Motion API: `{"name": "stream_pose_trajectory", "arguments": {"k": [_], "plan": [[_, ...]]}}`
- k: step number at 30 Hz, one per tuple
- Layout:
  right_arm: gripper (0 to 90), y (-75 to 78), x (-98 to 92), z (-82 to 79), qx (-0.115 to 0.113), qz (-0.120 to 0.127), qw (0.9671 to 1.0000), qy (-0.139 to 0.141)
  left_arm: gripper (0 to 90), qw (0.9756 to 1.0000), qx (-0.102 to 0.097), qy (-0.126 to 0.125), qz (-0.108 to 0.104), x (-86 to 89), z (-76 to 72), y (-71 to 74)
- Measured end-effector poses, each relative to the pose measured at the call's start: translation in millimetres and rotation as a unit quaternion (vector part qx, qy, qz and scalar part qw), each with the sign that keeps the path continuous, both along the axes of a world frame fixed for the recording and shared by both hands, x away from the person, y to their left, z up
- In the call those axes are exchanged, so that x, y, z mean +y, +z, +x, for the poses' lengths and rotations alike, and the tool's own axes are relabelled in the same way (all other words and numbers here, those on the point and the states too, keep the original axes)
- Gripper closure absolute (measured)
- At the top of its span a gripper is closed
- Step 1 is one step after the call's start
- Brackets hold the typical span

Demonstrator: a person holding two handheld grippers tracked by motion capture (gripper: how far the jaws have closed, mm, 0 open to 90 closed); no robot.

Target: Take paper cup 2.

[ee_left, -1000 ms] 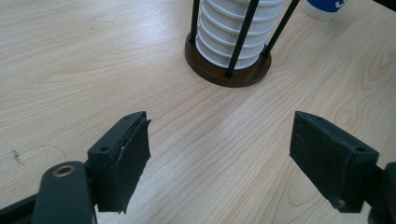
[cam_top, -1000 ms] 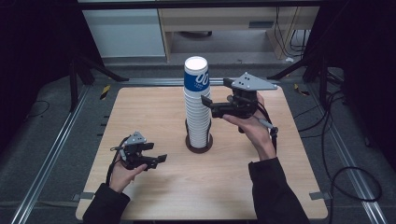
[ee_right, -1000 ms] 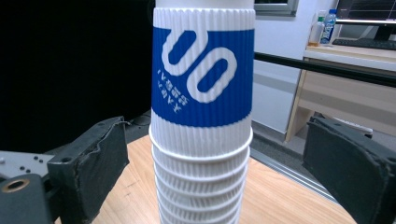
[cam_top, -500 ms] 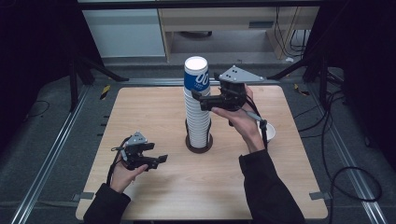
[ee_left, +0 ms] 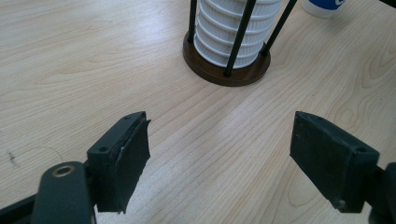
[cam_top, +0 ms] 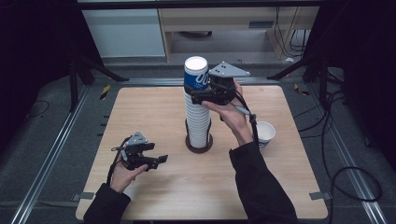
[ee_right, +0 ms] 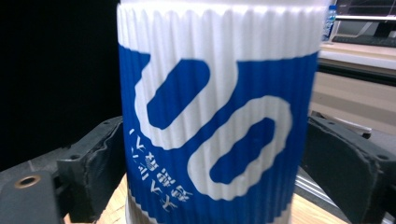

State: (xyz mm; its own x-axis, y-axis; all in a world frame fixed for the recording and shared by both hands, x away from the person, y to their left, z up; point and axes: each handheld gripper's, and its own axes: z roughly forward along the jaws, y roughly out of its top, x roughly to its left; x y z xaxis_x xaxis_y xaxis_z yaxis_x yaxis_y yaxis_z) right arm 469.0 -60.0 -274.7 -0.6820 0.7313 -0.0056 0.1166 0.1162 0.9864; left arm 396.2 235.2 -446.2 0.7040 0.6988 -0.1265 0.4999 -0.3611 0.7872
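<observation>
Nearest the person, the left tool (cam_top: 156,160) sits low over the front left of the table (cam_top: 140,112), its jaws standing well apart with only bare wood between them. Past it, near the middle of the table, a round dark base (ee_left: 219,74) with thin black rods (ee_left: 239,35) holds a tall stack (cam_top: 198,123) of ribbed white cups, upside down and nested one over another. The top cup (cam_top: 196,74) crowns that stack: white with fine upright ribs, a broad blue band, looping white shapes in the blue and a line of small white print that reads upside down in the right tool's view. Its flat white bottom faces up. The right tool (cam_top: 196,99) reaches in from the right at the height of the top cup, a jaw on either side of the blue band; its jaws have just been closing with the cup between them, and the left pad looks to touch the ribs while the right one stands just beside them, so I cannot tell whether the grip is firm. A single cup (cam_top: 265,133) stands upright on the right of the table, beside the right forearm. The table is pale wood with plain grain, set in a metal frame on a dark grey floor; behind it stand a white cabinet (cam_top: 126,30) and a light wooden shelf unit (cam_top: 219,23), with black cables (cam_top: 336,154) trailing at the right.
</observation>
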Motion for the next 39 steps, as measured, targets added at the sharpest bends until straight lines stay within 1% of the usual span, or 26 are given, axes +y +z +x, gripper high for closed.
{"name": "stream_pose_trajectory", "arguments": {"k": [2, 3, 5, 11, 12, 13, 14, 16, 17, 18, 19, 23, 27, 29, 31, 34, 37, 39], "plan": [[14.0, -1.6, 2.7, 1.3, -0.004, -0.003, 1.0, 0.0, 19.3, 1.0, 0.0, 0.0, 0.0, 0.3, -0.1, 0.1], [14.0, -1.6, 2.7, 1.3, -0.004, -0.003, 1.0, 0.0, 19.3, 1.0, 0.0, 0.0, 0.0, 0.3, -0.1, 0.1], [17.7, -2.2, 5.0, 1.9, 0.0, -0.004, 1.0, 0.004, 19.3, 1.0, 0.0, 0.0, -0.002, 0.7, -0.2, 0.7], [18.7, 0.4, 4.7, 0.9, 0.002, -0.01, 0.9999, 0.004, 19.3, 1.0, 0.001, 0.0, -0.001, 0.6, 0.0, 0.6], [19.0, 1.2, 4.2, 0.6, -0.001, -0.01, 0.9999, 0.005, 19.3, 1.0, 0.001, 0.0, -0.001, 0.4, -0.1, 0.5], [19.1, 4.1, 3.4, -0.4, -0.006, -0.003, 1.0, 0.005, 19.3, 1.0, 0.001, -0.001, -0.001, 0.3, -0.1, 0.5], [19.2, 6.2, 3.1, -1.0, -0.007, -0.001, 1.0, 0.006, 19.3, 1.0, 0.001, -0.001, -0.001, 0.3, -0.2, 0.5], [19.3, 8.4, 2.9, -1.3, -0.008, -0.004, 0.9999, 0.006, 19.3, 1.0, 0.001, -0.001, -0.001, 0.3, -0.2, 0.5], [19.8, 13.3, 2.3, -2.4, -0.01, -0.005, 0.9999, 0.006, 19.3, 1.0, 0.001, 0.0, 0.0, 0.3, -0.2, 0.5], [19.8, 13.3, 2.3, -2.4, -0.01, -0.005, 0.9999, 0.006, 19.3, 1.0, 0.001, -0.001, -0.001, 0.3, -0.2, 0.5], [20.0, 16.8, 1.8, -3.1, -0.013, -0.006, 0.9999, 0.007, 19.2, 1.0, 0.001, 0.0, 0.0, 0.4, -0.4, 0.6], [20.3, 22.2, 0.7, -4.0, -0.018, -0.003, 0.9998, 0.009, 19.2, 1.0, 0.001, 0.0, -0.001, 1.0, -0.2, 0.7], [20.5, 31.5, -1.2, -5.3, -0.021, 0.006, 0.9997, 0.009, 19.2, 1.0, 0.001, 0.001, -0.002, 1.2, -0.4, 0.9], [20.5, 35.1, -1.9, -5.9, -0.027, 0.007, 0.9996, 0.005, 19.2, 1.0, 0.0, 0.001, -0.001, 1.0, -0.5, 1.0], [20.5, 36.8, -2.2, -6.3, -0.028, 0.009, 0.9995, 0.005, 19.2, 1.0, 0.0, 0.0, -0.002, 1.1, -0.5, 1.1], [20.6, 44.9, -3.4, -8.6, -0.037, 0.017, 0.9991, 0.006, 19.3, 1.0, 0.0, 0.001, -0.002, 1.5, -0.4, 1.2], [20.5, 52.2, -4.1, -11.2, -0.048, 0.02, 0.9986, 0.003, 19.2, 1.0, 0.0, 0.001, -0.003, 1.7, -0.4, 1.3], [20.5, 54.5, -4.4, -12.0, -0.049, 0.02, 0.9986, 0.003, 19.2, 1.0, 0.0, 0.002, -0.003, 1.8, -0.4, 1.3]]}}
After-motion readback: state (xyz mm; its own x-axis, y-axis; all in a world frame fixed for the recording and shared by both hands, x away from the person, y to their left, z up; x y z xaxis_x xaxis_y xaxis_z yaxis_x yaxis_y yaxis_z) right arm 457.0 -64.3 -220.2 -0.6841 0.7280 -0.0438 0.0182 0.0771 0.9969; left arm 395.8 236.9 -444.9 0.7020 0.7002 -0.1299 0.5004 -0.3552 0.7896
